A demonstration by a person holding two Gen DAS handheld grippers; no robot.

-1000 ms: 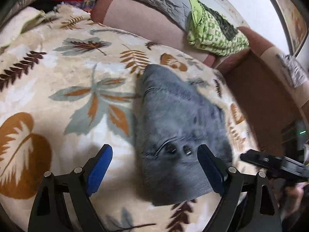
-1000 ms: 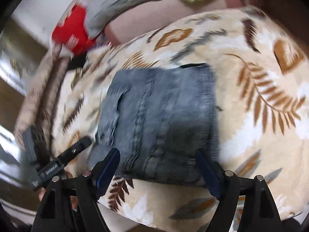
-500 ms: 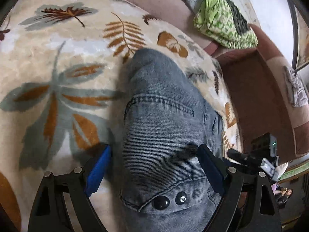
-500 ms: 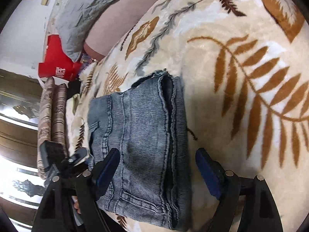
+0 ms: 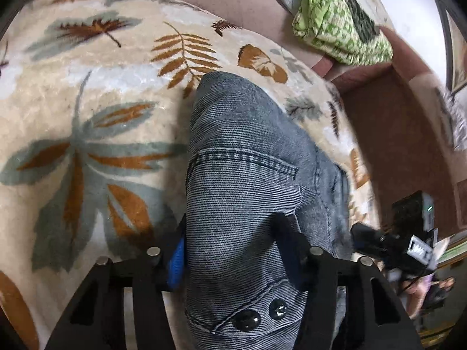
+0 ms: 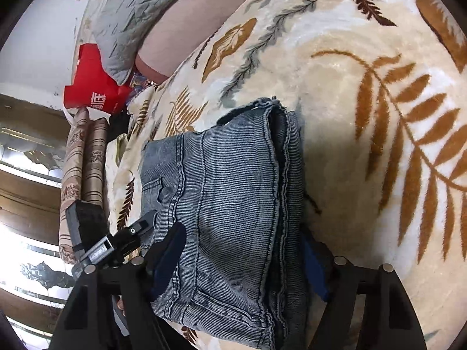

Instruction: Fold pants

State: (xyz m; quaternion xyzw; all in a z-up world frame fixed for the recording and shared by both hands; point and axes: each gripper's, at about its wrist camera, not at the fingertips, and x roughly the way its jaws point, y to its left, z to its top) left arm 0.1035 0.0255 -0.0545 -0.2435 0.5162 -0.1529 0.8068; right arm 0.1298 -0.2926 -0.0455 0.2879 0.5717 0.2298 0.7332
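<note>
The folded grey-blue denim pants [image 5: 242, 175] lie as a thick stack on a cream leaf-print blanket [image 5: 87, 93]. My left gripper [image 5: 233, 250] is shut on the waistband end, near two dark buttons [image 5: 259, 315]. In the right wrist view the same pants [image 6: 221, 192] show stacked hems and seams. My right gripper [image 6: 242, 259] is shut on the near edge of the stack, one blue pad [image 6: 167, 259] on top and the other at the side. Each gripper shows in the other's view, the right one [image 5: 394, 248] and the left one [image 6: 116, 245].
A brown sofa back [image 5: 233, 3] carries a green patterned cloth [image 5: 341, 26] and a grey quilted cushion [image 6: 137, 8]. A red bag [image 6: 93, 87] and rolled striped fabric [image 6: 84, 169] lie at the blanket's far side. The blanket edge drops to a dark brown floor [image 5: 402, 151].
Both grippers have moved in over the pants and narrowed from wide open to closed on the fabric. The pants fill more of each view.
</note>
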